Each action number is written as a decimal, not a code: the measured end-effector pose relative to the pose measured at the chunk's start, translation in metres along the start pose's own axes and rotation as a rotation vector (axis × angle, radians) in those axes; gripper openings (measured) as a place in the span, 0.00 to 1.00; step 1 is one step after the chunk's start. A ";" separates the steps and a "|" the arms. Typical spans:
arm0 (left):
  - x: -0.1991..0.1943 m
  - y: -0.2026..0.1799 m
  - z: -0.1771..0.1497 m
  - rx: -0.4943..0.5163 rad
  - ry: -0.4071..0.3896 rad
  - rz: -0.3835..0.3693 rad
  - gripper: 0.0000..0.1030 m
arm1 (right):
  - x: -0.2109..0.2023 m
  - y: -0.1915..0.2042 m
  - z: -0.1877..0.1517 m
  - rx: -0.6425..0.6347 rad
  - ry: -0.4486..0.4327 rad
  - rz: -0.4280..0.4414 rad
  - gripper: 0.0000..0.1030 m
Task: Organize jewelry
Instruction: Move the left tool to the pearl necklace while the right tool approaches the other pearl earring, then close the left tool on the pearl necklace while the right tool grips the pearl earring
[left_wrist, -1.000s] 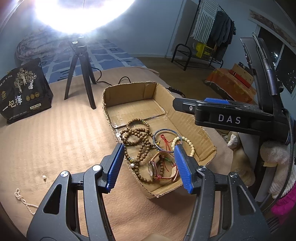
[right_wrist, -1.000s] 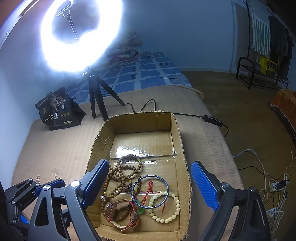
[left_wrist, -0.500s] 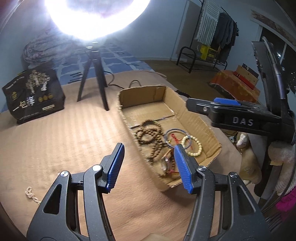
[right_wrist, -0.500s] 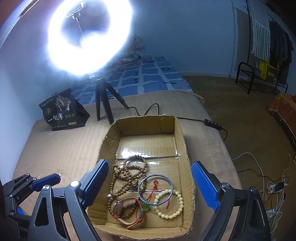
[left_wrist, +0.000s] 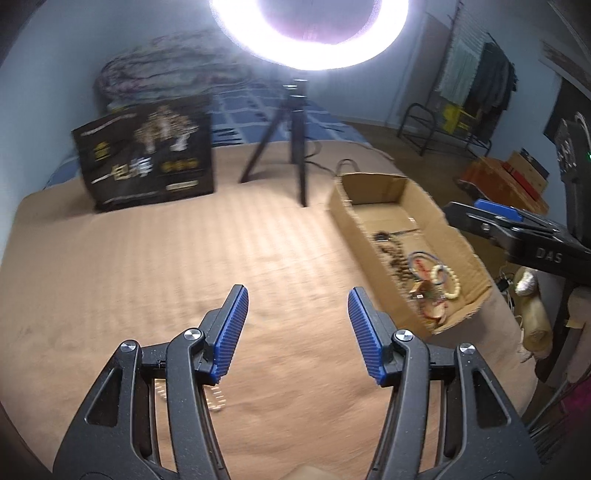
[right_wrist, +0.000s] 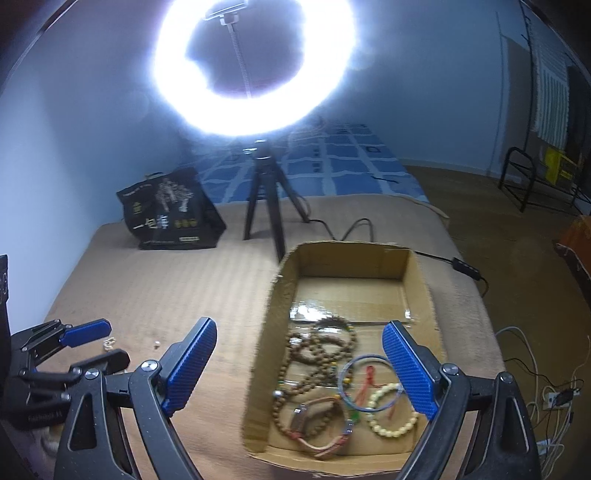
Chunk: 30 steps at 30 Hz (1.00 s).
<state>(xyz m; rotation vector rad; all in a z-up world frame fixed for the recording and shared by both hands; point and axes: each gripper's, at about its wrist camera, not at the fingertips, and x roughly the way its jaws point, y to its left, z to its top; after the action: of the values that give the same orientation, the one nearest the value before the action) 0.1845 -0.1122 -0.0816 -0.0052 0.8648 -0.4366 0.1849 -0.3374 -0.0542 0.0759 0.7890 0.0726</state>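
Jaws on the left gripper (left_wrist: 297, 332) are standing wide apart and empty, hanging over the bare tan surface (left_wrist: 155, 266) well left of the cardboard box (left_wrist: 458, 240). A pale beaded bracelet (left_wrist: 216, 400) is lying on that surface just under the gripper's left finger, mostly hidden behind it; from the right wrist view a few of its beads (right_wrist: 109, 343) and a loose single bead (right_wrist: 157, 345) are showing near the surface's left edge. The right gripper (right_wrist: 299, 373) is likewise released and holding nothing, straddling the box's left wall near its front end. Inside the box, wooden bead strands (right_wrist: 317, 350), a blue bangle (right_wrist: 364, 382), a cream bead bracelet (right_wrist: 391, 410) and a strap watch (right_wrist: 314, 419) are crowding the near end, while the far end is showing only bare cardboard.

Judging by this, the step in hand is fetching the stray bracelet. Next, the left gripper is needing to drop back and down so both fingers bracket the beads, then pinch low, since loose beads are likely to slip.
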 end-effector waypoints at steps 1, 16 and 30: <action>-0.002 0.011 -0.001 -0.017 0.005 0.009 0.56 | 0.003 0.005 0.000 -0.004 0.004 0.011 0.90; 0.000 0.138 -0.029 -0.224 0.088 0.088 0.56 | 0.048 0.086 -0.005 -0.106 0.092 0.158 0.84; 0.030 0.173 -0.047 -0.221 0.180 0.066 0.56 | 0.104 0.128 -0.027 -0.173 0.224 0.232 0.61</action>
<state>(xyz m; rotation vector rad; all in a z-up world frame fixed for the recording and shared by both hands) 0.2301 0.0421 -0.1653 -0.1425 1.0846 -0.2807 0.2340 -0.1989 -0.1343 -0.0052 0.9924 0.3733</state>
